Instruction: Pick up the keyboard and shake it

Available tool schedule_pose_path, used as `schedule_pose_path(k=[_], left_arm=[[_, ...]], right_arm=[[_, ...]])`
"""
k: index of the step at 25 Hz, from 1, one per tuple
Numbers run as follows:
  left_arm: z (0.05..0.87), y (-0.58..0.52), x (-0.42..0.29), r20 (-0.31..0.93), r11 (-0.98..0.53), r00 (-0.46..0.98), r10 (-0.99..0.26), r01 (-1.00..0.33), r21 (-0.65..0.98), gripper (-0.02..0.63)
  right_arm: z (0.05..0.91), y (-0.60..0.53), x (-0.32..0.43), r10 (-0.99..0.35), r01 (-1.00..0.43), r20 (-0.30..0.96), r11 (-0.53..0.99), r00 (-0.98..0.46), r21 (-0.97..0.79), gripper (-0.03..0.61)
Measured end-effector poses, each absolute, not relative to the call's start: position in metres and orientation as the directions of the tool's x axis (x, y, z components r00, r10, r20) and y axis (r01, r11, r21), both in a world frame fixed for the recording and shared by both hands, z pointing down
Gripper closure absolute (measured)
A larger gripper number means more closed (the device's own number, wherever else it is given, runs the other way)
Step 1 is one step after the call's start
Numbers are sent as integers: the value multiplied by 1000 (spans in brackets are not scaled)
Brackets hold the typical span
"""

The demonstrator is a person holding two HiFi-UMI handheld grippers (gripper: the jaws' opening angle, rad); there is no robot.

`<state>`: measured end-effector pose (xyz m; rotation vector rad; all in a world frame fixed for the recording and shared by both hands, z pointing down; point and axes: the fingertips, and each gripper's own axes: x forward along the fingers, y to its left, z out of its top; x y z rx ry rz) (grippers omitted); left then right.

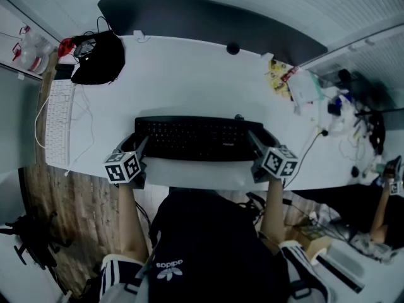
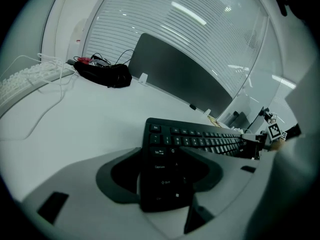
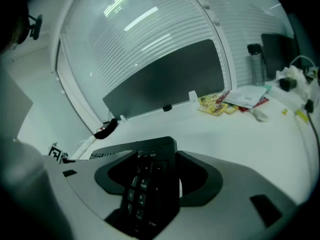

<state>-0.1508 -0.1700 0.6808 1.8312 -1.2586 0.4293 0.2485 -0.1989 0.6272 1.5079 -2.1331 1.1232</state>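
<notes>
A black keyboard (image 1: pixel 196 137) lies crosswise near the front edge of the white table (image 1: pixel 189 74). My left gripper (image 1: pixel 137 149) is shut on its left end. In the left gripper view the jaws clamp the keyboard (image 2: pixel 200 141) around the Tab and Caps Lock keys, with the gripper (image 2: pixel 162 170) closed on it. At the other end, my right gripper (image 1: pixel 257 145) is shut on the number pad. The right gripper view shows that end of the keyboard (image 3: pixel 150 154) pinched between the jaws of the gripper (image 3: pixel 150 179). I cannot tell whether the keyboard rests on the table or hangs just above it.
A white keyboard (image 1: pixel 60 122) with a loose cable lies at the table's left edge. A black bag (image 1: pixel 98 59) sits at the back left. A dark partition panel (image 1: pixel 208 24) runs along the far edge. Papers and clutter (image 1: pixel 303 84) crowd the right side.
</notes>
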Motion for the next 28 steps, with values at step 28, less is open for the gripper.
schedule_pose_path(k=[28], left_arm=[[540, -243, -165, 131, -403, 519, -845, -778, 483, 393]], right_arm=[[326, -183, 171, -842, -813, 122, 539, -525, 219, 381]])
